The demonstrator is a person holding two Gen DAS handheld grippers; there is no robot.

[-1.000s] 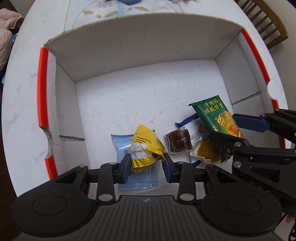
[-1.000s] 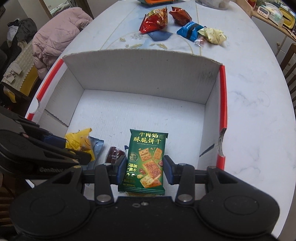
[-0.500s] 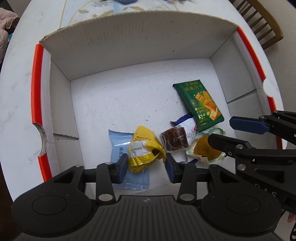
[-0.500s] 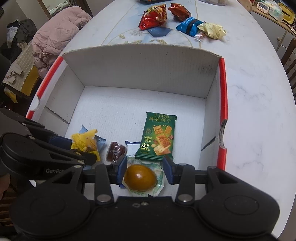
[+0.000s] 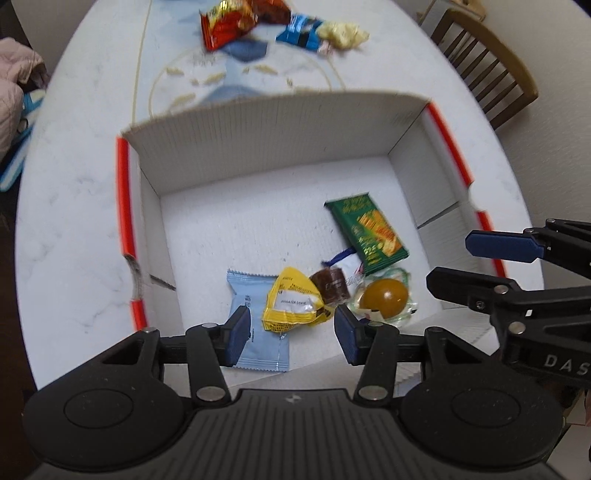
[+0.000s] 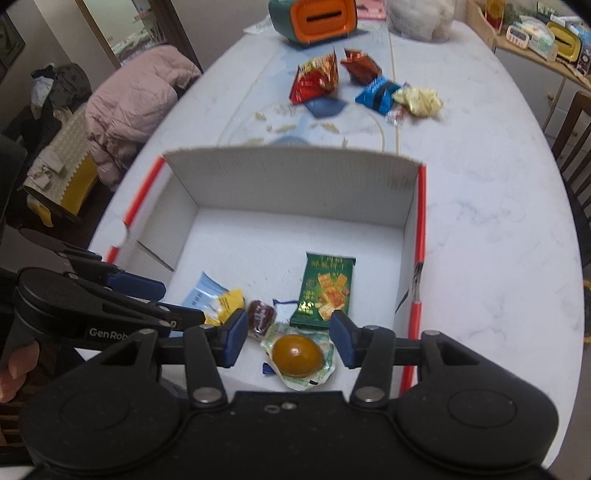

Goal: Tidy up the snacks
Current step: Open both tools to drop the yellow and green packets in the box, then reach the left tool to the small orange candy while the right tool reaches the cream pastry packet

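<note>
Left gripper (image 5: 291, 334) fingers opening, holding nothing; yellow packet (image 5: 293, 304) lies between them in the box (image 5: 258, 136). Right gripper (image 6: 286, 341) fingers opening, empty; egg (image 6: 297, 354) between them.

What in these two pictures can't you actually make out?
- Near wall of the box: hidden in both views by the tongs' black bodies.
- White-and-blue packet: mostly covered by the green packet and brown sweet.
- Blue packet: in the right view, partly hidden by the left tongs.
- Snacks on the table: blurred, print unreadable.
- Right tongs: cut off by the left view's edge.
</note>
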